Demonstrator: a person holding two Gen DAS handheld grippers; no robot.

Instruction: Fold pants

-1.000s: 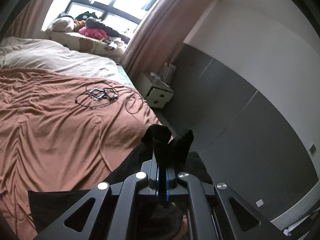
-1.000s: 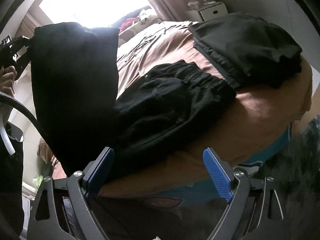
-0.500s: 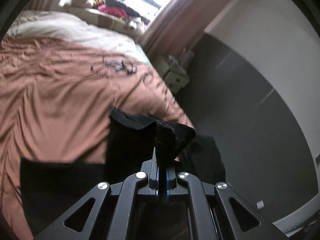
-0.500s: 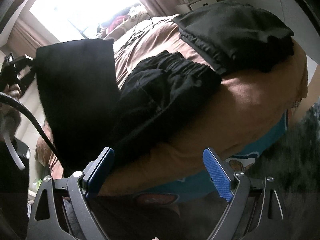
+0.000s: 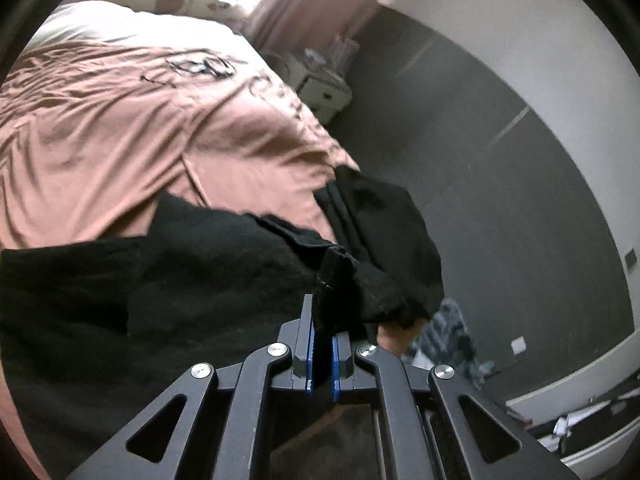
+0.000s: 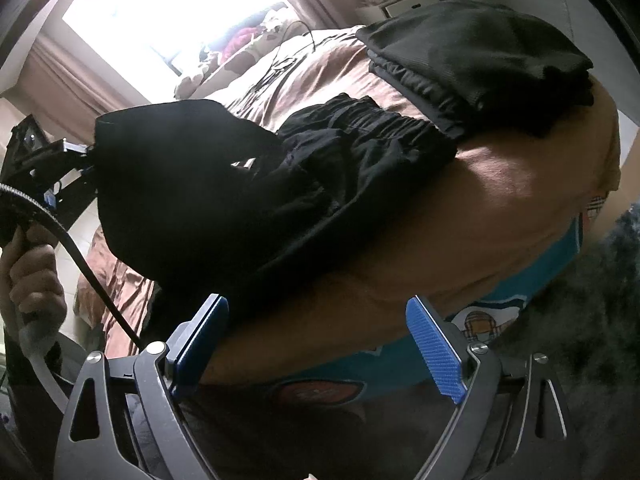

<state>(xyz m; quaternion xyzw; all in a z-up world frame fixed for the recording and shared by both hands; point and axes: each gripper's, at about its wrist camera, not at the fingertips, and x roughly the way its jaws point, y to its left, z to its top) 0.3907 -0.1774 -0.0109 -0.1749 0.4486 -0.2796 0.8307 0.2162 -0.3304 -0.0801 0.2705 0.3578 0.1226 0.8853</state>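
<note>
- A pair of black fabric pants (image 6: 320, 168) lies across the near end of a bed covered with a rust-brown crumpled bedspread (image 6: 500, 216), its gathered elastic waistband towards a neat stack of dark folded clothes (image 6: 476, 68) at the bed's corner.
- The fold looks partly made: the leg end of the pants (image 5: 224, 264) is lifted clear of the bedspread and hangs as a dark flap over the waistband half, not yet laid flat on it (smoothing and at least one more fold appear to remain).
- The left gripper (image 5: 322, 360) has its blue pads pinched together on a bunched hem of the black cloth, which pokes up just beyond the fingertips; it points down at a slant towards the bed.
- In the right wrist view the same left gripper (image 6: 68, 152) shows at the frame's left edge, gripped by a bare hand (image 6: 28, 276) with a black braided cable trailing from it.
- The right gripper (image 6: 320, 344) hovers just off the near edge of the bed, its ribbed blue fingers (image 6: 436, 348) spread wide with nothing between them, angled down at the mattress side.
- Beyond, a bright window (image 6: 180, 12) with pinkish curtains and a white bedside cabinet (image 5: 324, 88) fill the background (soft with blur).
</note>
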